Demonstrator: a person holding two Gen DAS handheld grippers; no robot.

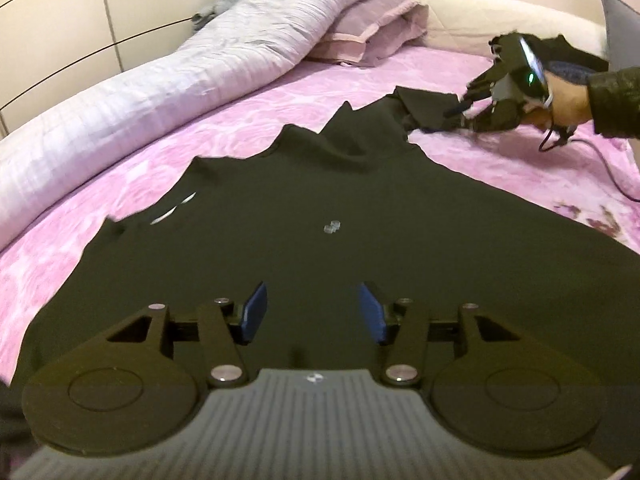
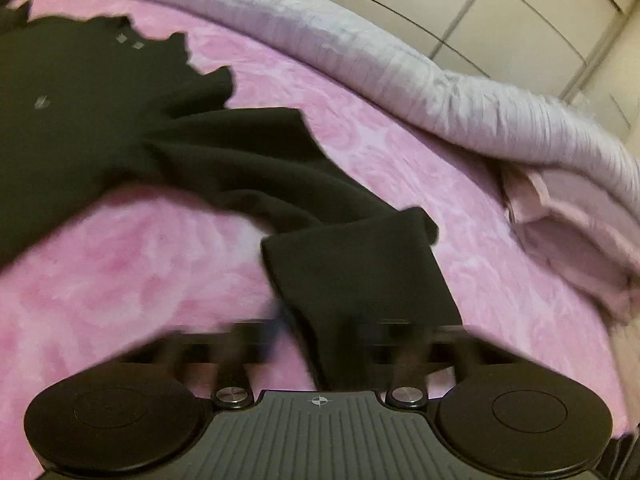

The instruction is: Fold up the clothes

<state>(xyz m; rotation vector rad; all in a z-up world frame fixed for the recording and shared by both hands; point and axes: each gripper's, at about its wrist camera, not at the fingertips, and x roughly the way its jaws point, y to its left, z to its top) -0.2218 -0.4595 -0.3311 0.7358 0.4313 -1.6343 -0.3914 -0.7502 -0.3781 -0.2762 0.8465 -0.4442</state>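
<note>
A black long-sleeved garment [image 1: 304, 216] lies spread on the pink bed sheet [image 1: 120, 184]. My left gripper [image 1: 312, 312] is open just above its near part, blue pads [image 1: 256, 312] wide apart, nothing between them. My right gripper [image 1: 460, 114] is at the far right, at the end of the black sleeve [image 1: 424, 108]. In the right wrist view the sleeve [image 2: 352, 276] runs down between the blurred fingers of the right gripper [image 2: 316, 336], with its cuff end folded over. The blur hides whether the fingers are closed on it.
A rolled lilac quilt [image 1: 168, 92] lies along the far side of the bed, with pink pillows [image 1: 380, 28] at the head. Wardrobe doors [image 2: 500, 12] stand behind. A cable [image 1: 600, 160] trails from the right gripper. Dark clothing [image 1: 568, 56] lies behind it.
</note>
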